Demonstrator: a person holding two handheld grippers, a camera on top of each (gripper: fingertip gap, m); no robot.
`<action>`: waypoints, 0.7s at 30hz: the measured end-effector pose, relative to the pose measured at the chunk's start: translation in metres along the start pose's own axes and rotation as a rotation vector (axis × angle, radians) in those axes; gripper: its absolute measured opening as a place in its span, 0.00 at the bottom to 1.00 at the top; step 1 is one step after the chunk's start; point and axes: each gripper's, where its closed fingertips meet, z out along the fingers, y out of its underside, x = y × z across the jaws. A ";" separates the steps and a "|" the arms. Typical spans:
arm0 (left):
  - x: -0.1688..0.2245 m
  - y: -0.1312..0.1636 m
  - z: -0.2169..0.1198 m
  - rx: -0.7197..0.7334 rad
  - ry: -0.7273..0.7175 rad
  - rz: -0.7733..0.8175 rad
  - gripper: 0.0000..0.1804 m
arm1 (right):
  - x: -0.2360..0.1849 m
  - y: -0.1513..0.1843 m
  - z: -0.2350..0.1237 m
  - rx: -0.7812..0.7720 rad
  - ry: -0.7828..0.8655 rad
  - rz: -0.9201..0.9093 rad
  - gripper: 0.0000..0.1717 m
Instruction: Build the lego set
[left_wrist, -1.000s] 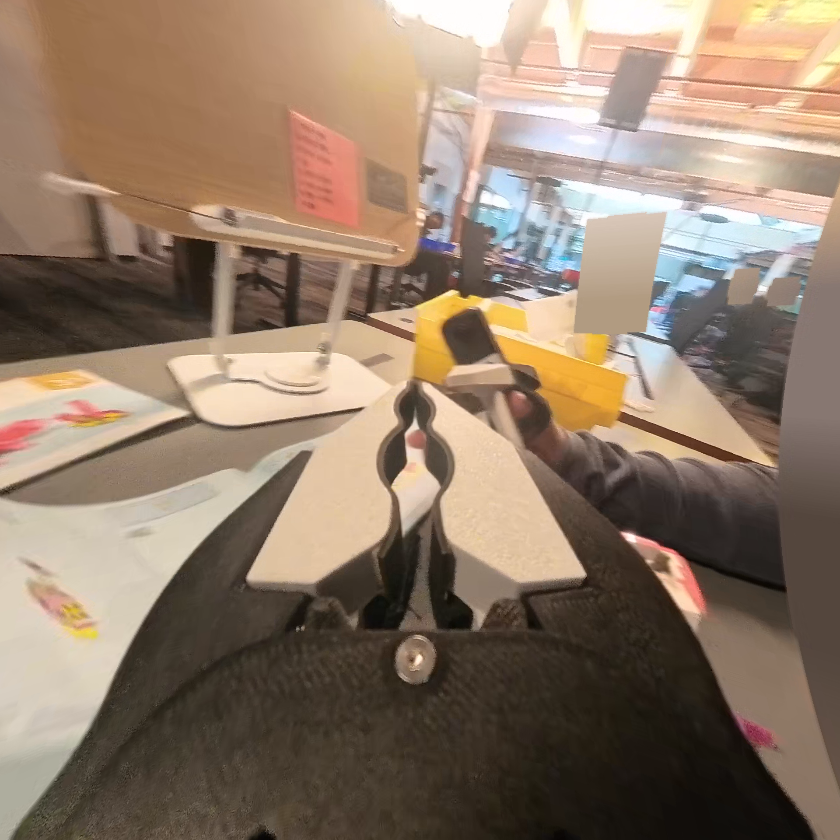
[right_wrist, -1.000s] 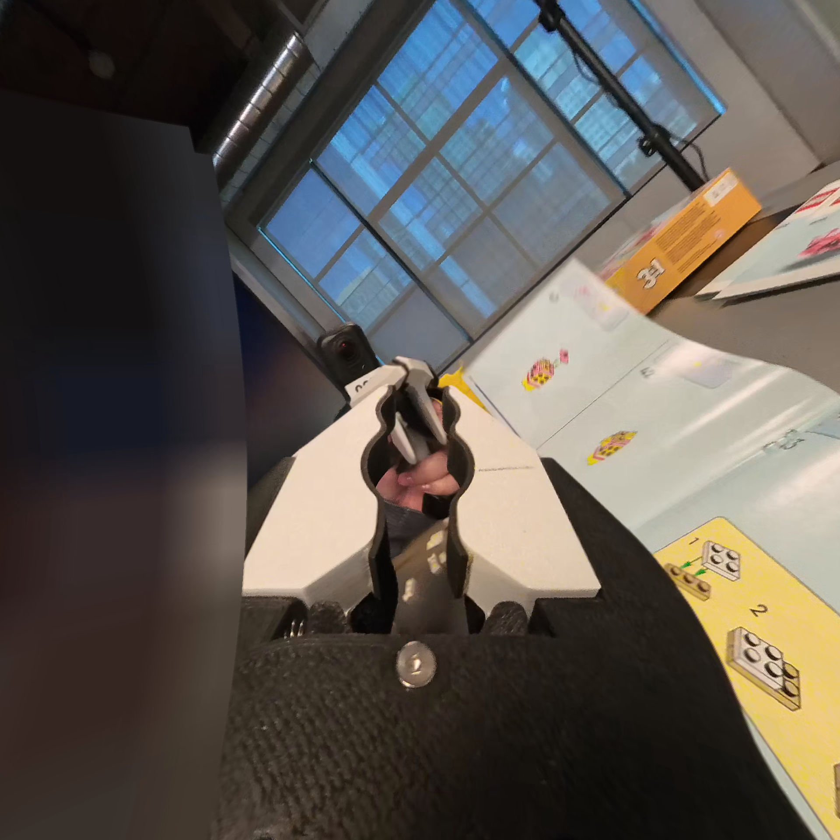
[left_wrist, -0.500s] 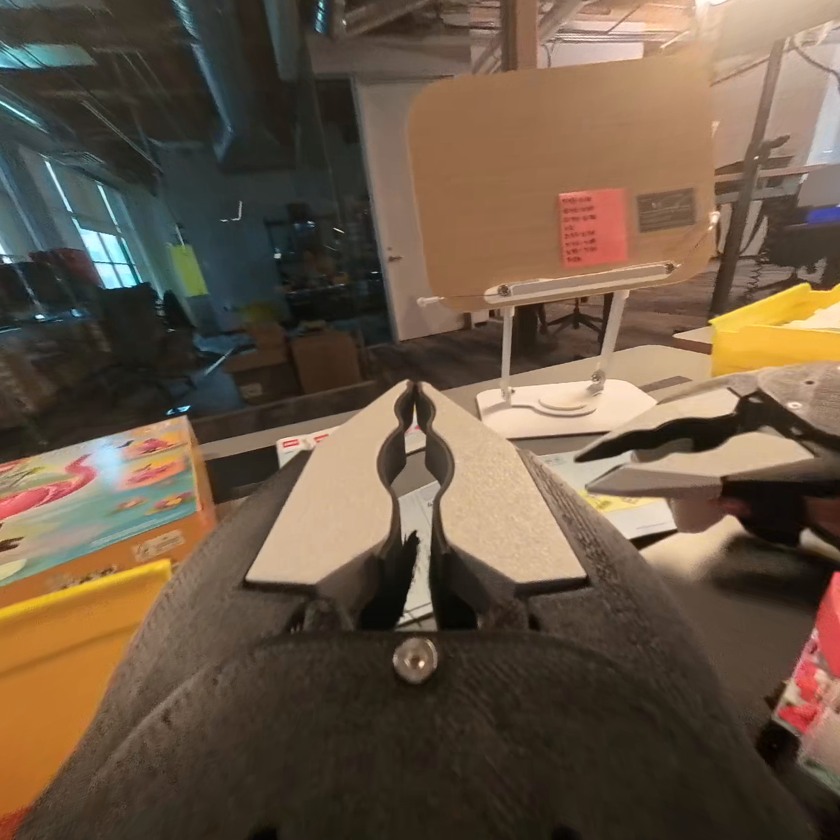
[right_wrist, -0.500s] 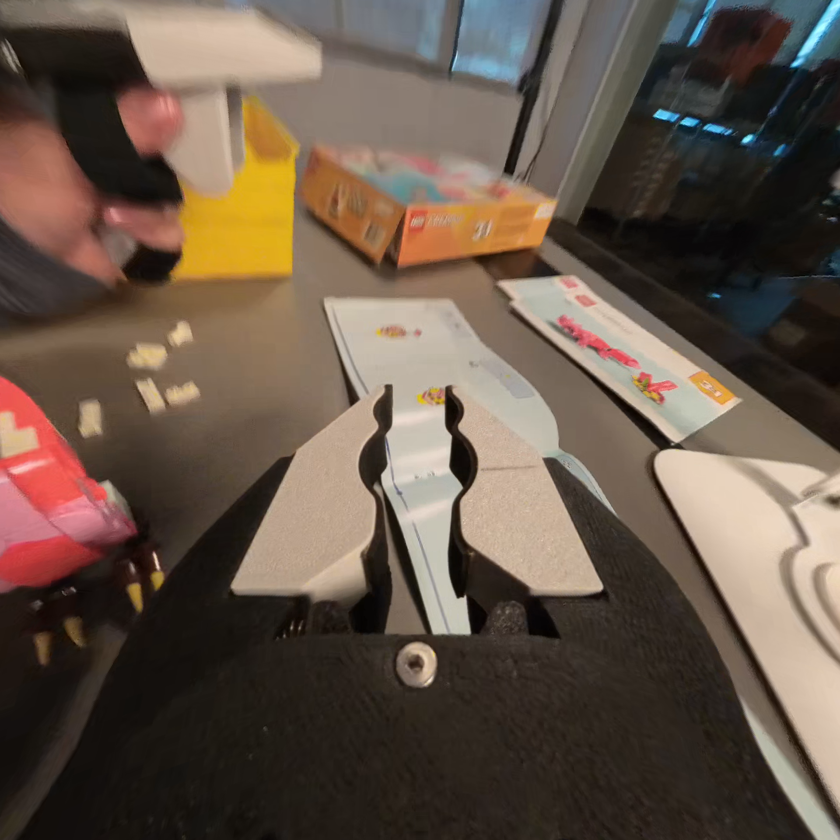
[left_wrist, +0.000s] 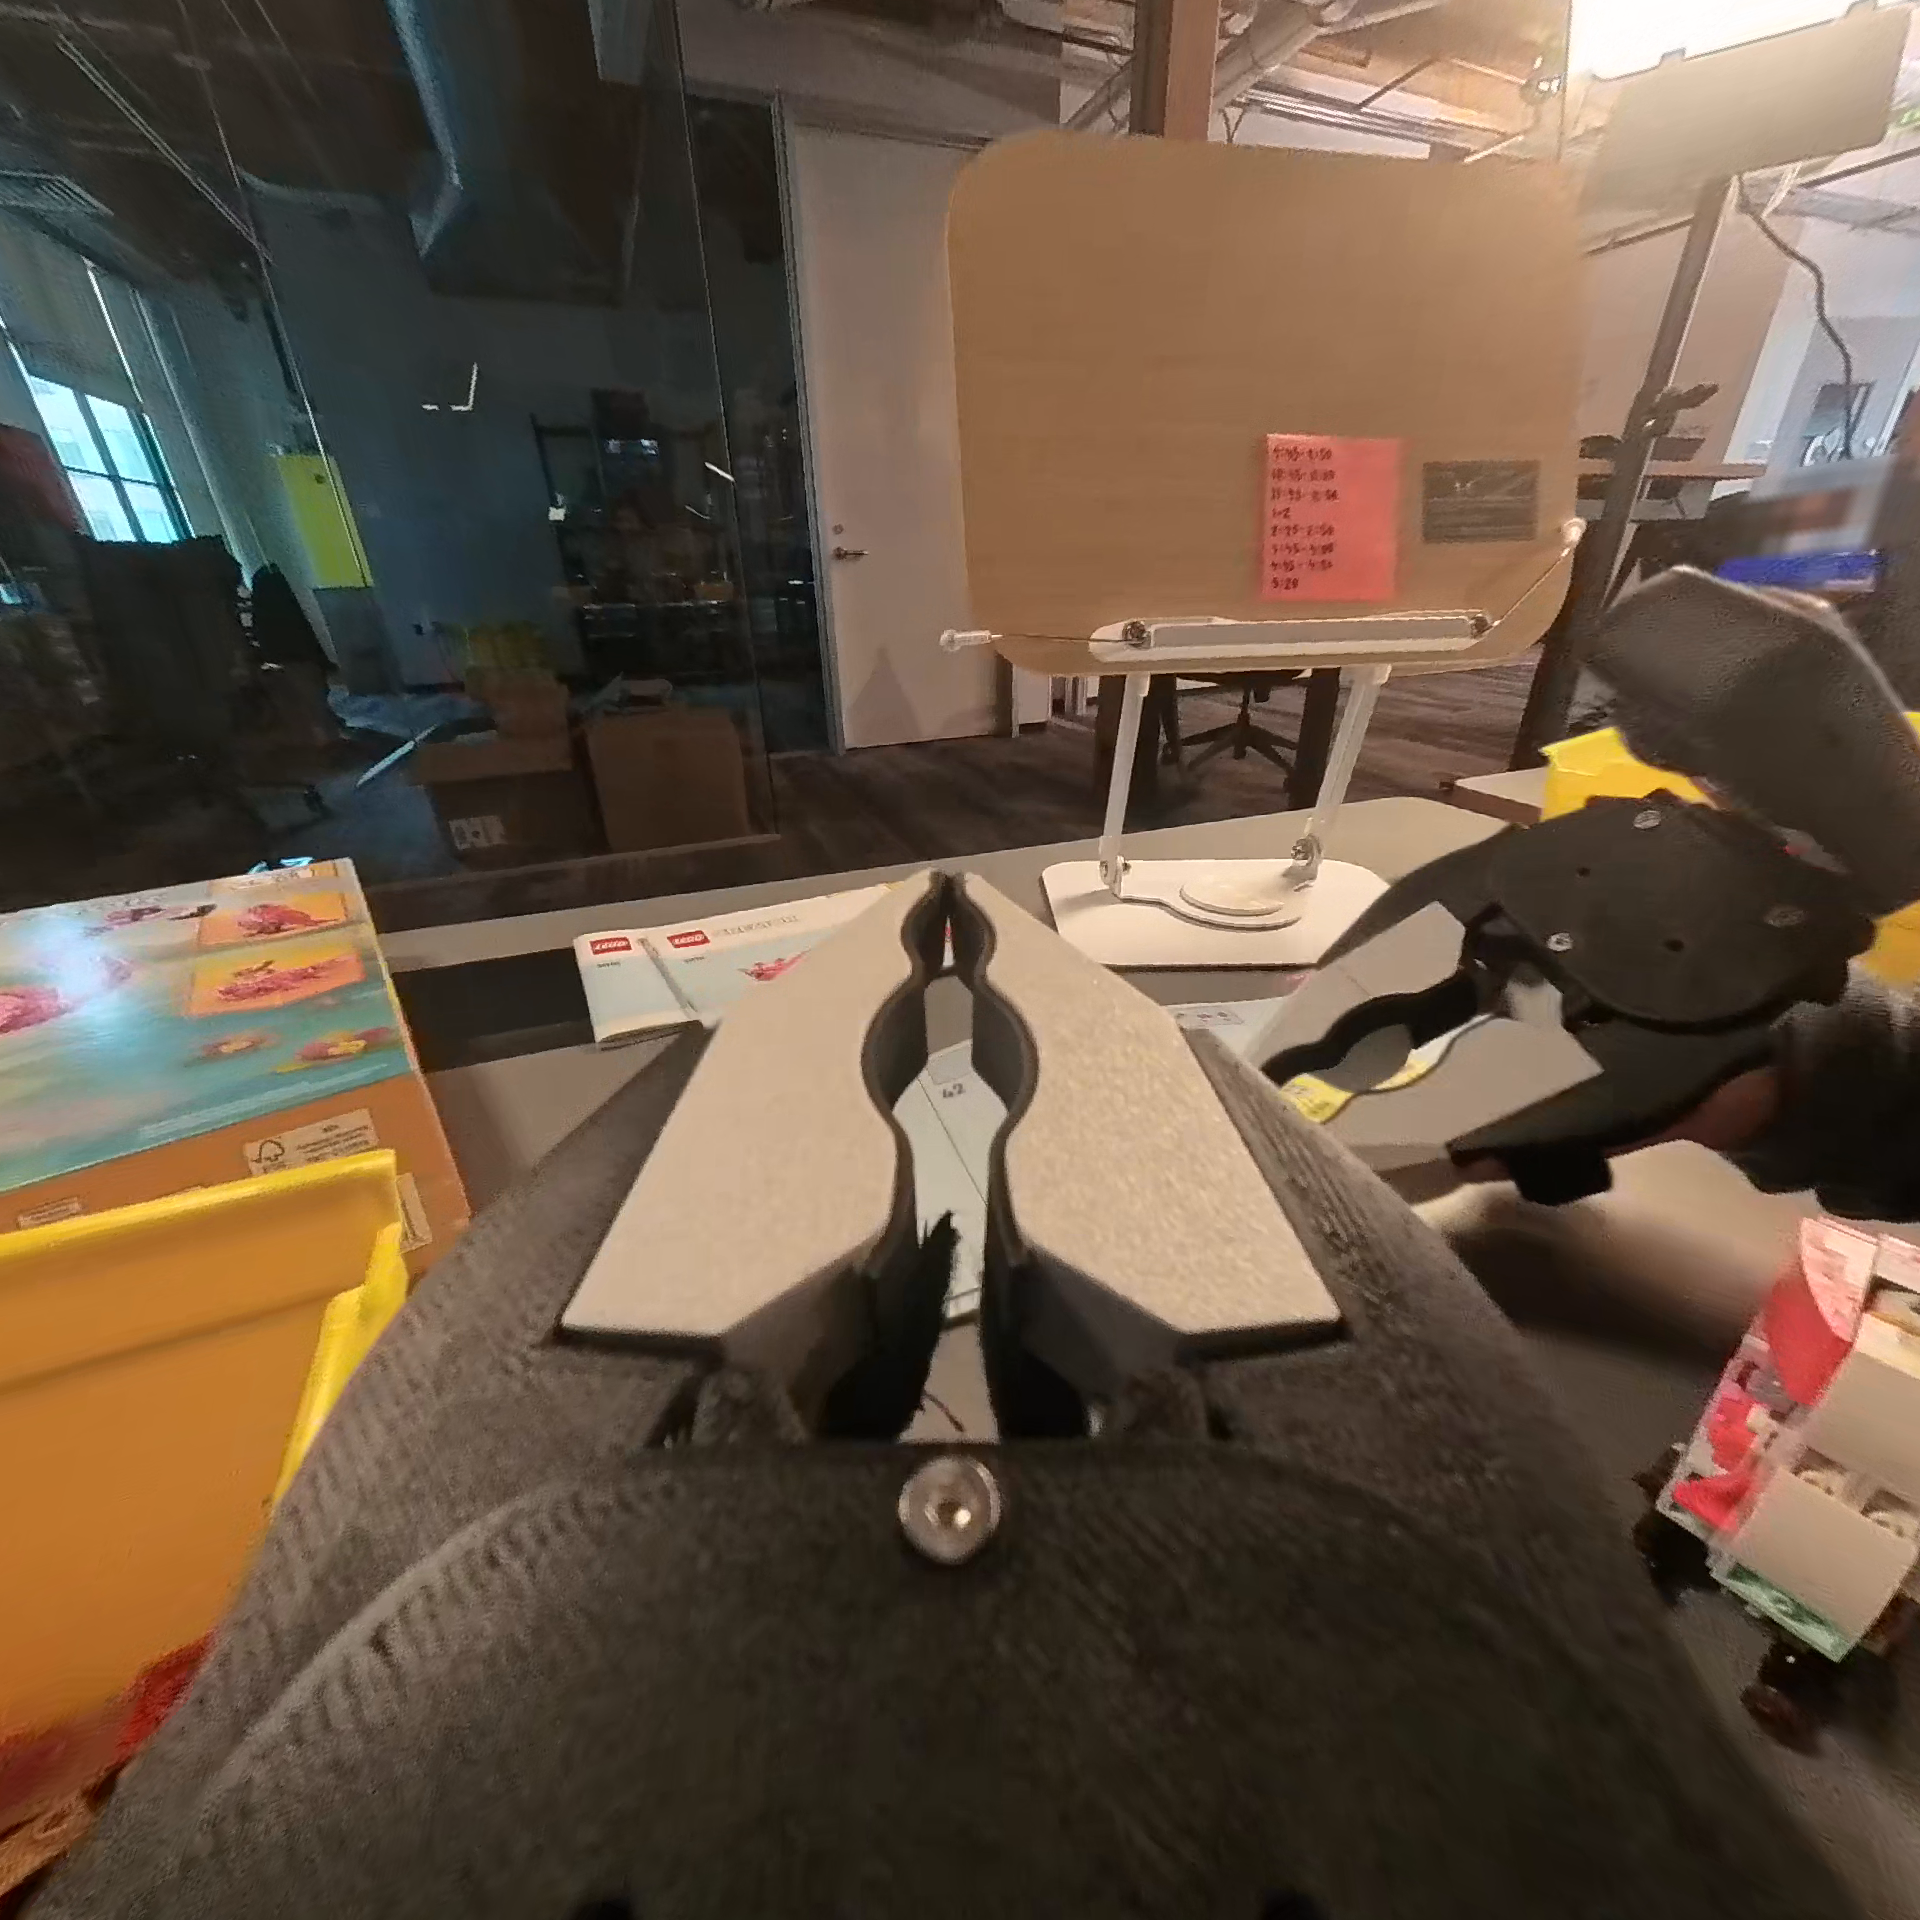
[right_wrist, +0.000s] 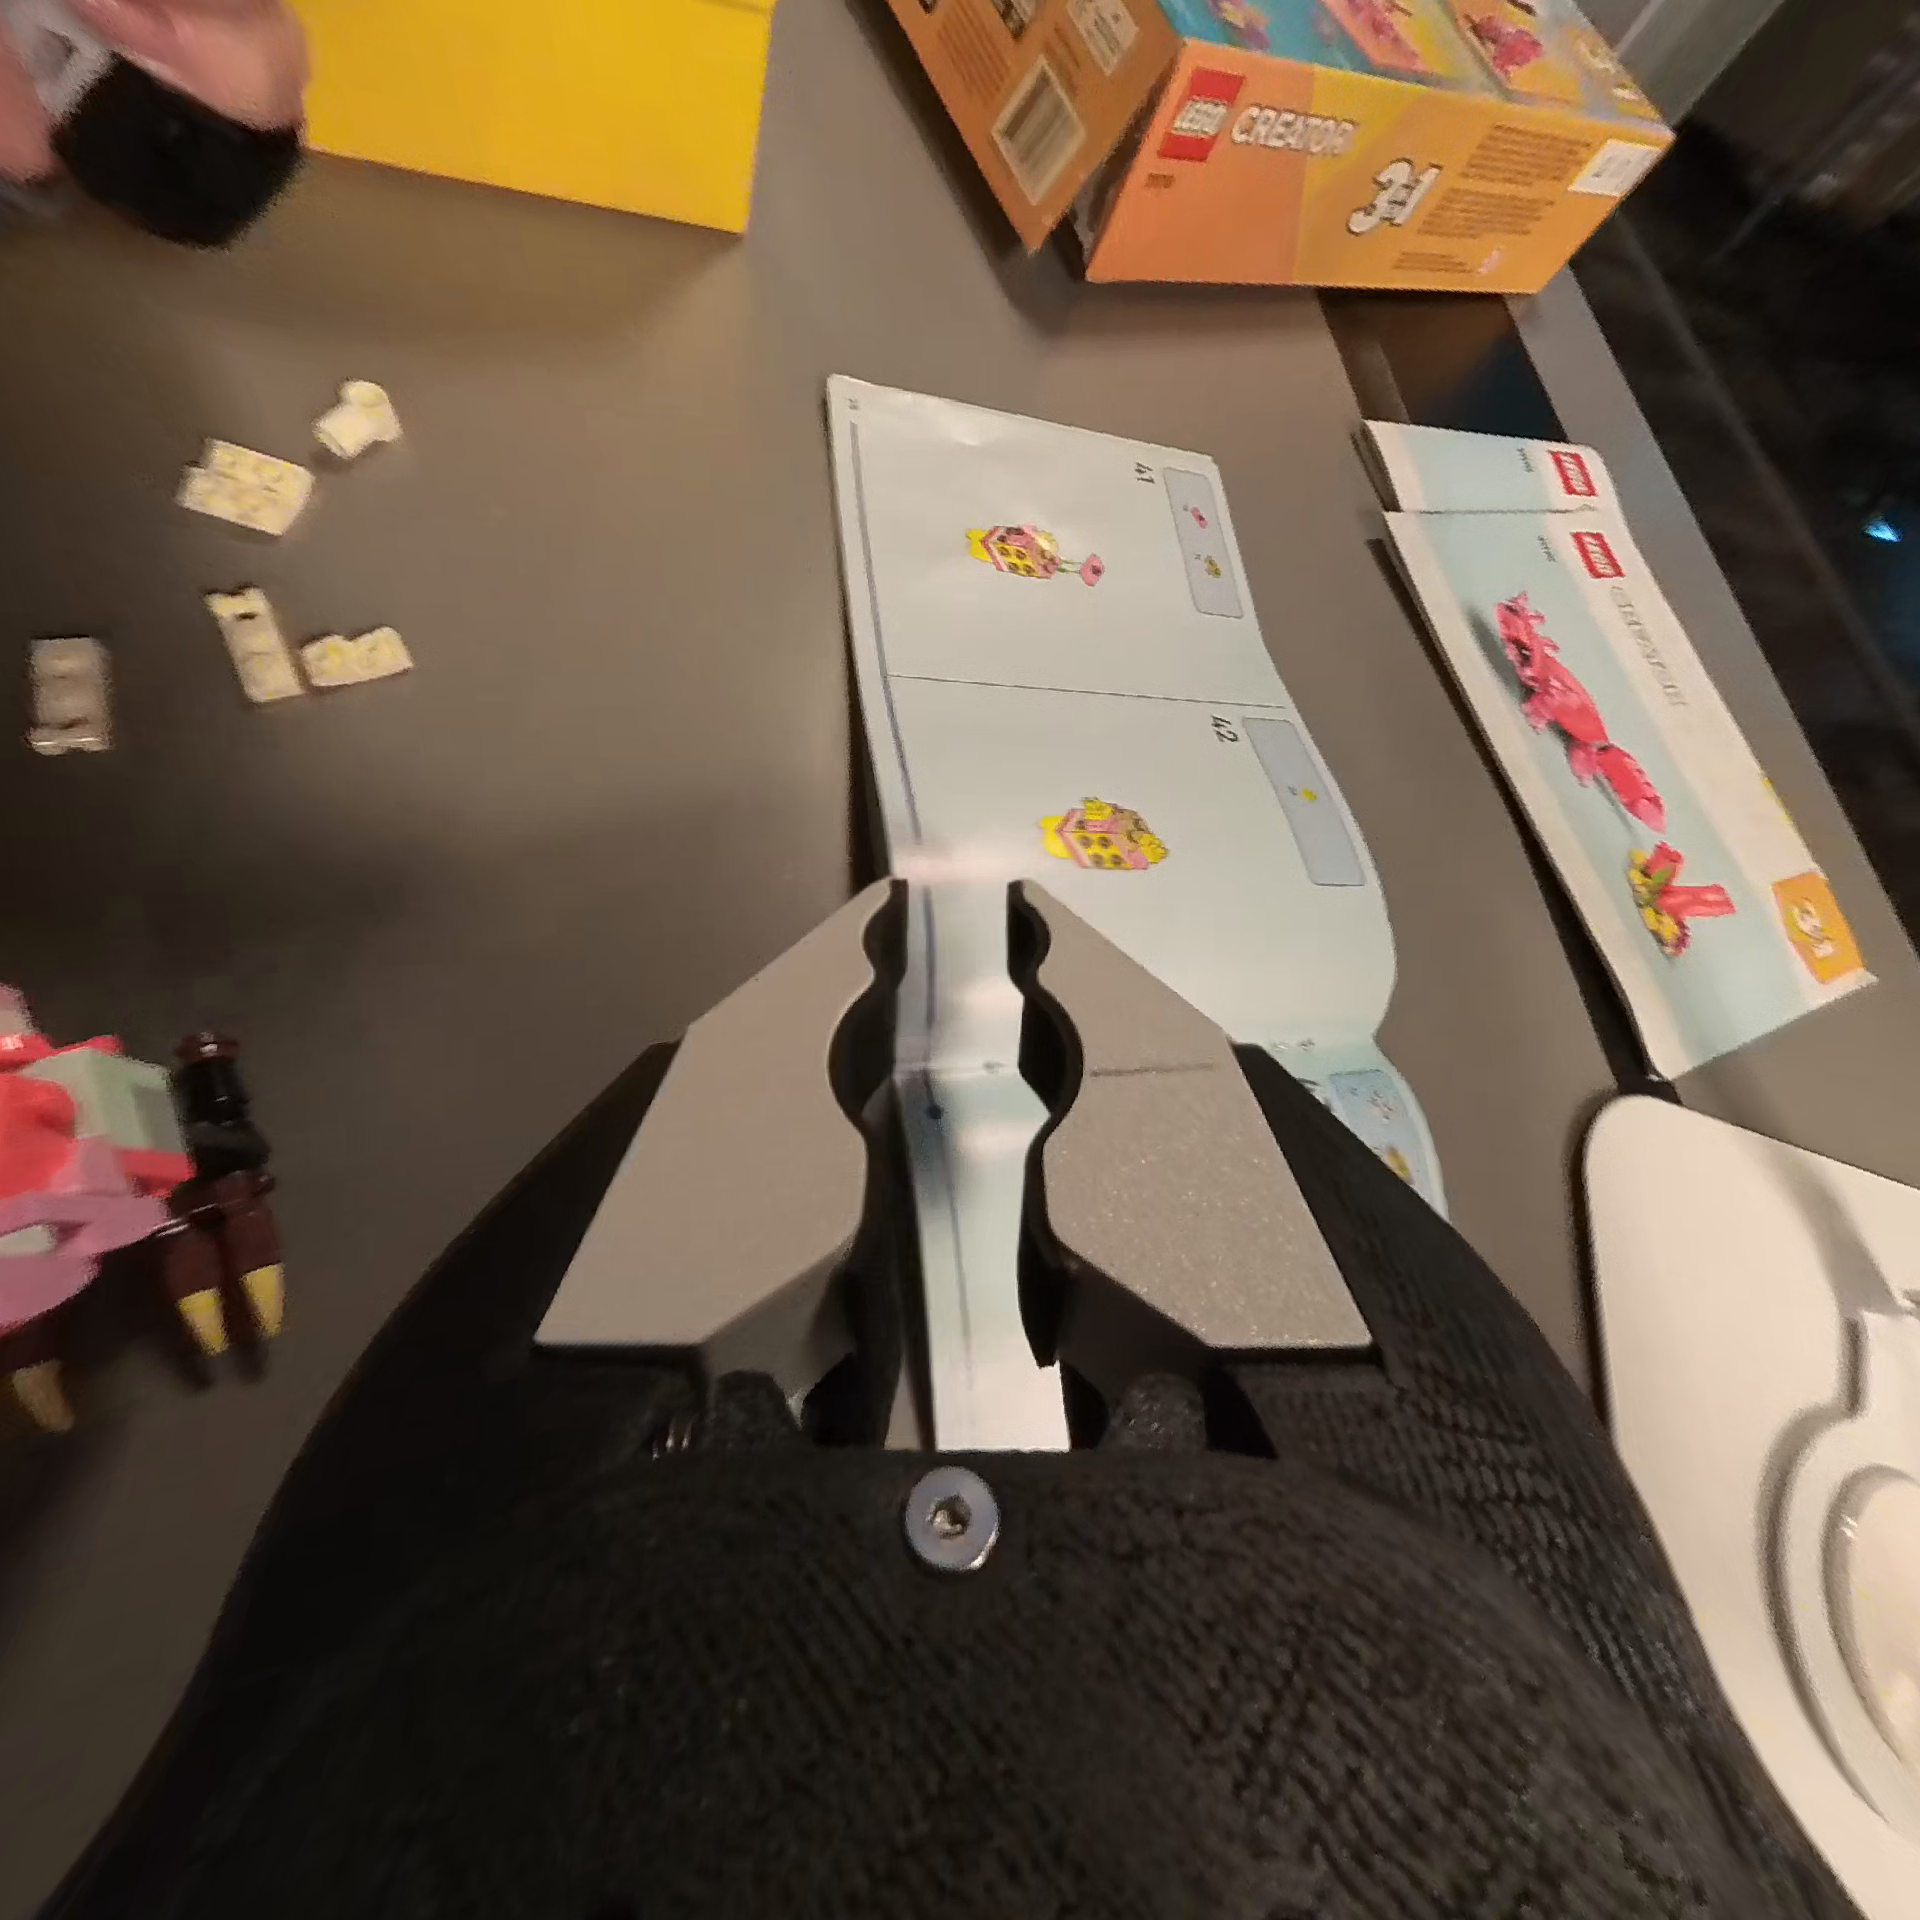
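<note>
My left gripper (left_wrist: 948, 896) is shut with nothing between its fingertips. It hovers above the dark grey table (left_wrist: 499, 1029), pointing toward a wooden book stand (left_wrist: 1247, 395). My right gripper (right_wrist: 956, 896) is open and empty. It hangs over the near part of an open pale-blue instruction booklet (right_wrist: 1091, 675) lying on the table (right_wrist: 571, 831). The booklet passes under the gap between the fingers, and the pads do not press on it. The right gripper also shows in the left wrist view (left_wrist: 1288, 1070), open, at the right above the booklet.
Several cream bricks (right_wrist: 249, 488) lie to the left. A pink and red brick model (right_wrist: 83, 1174) sits at the left edge. Closed booklets (right_wrist: 1621, 748), an orange box (right_wrist: 1351, 156), a yellow bin (right_wrist: 540, 94) and the stand's white base (right_wrist: 1766, 1351) ring the booklet. Some 15 cm of space lies between my two pairs of fingers.
Both grippers swung round. The right one dropped from pointing up at a window to pointing down over the open booklet. The left turned to face the book stand and stayed shut.
</note>
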 end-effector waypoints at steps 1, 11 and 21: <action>0.000 0.000 0.000 0.000 0.001 -0.001 0.00 | -0.005 -0.001 -0.001 0.009 -0.021 0.000 0.11; -0.001 0.000 0.000 -0.012 0.008 -0.059 0.00 | 0.011 -0.007 -0.006 0.047 0.163 -0.054 0.00; 0.016 0.051 0.015 -0.295 0.125 -0.232 0.07 | 0.023 -0.009 -0.020 0.140 0.348 0.043 0.00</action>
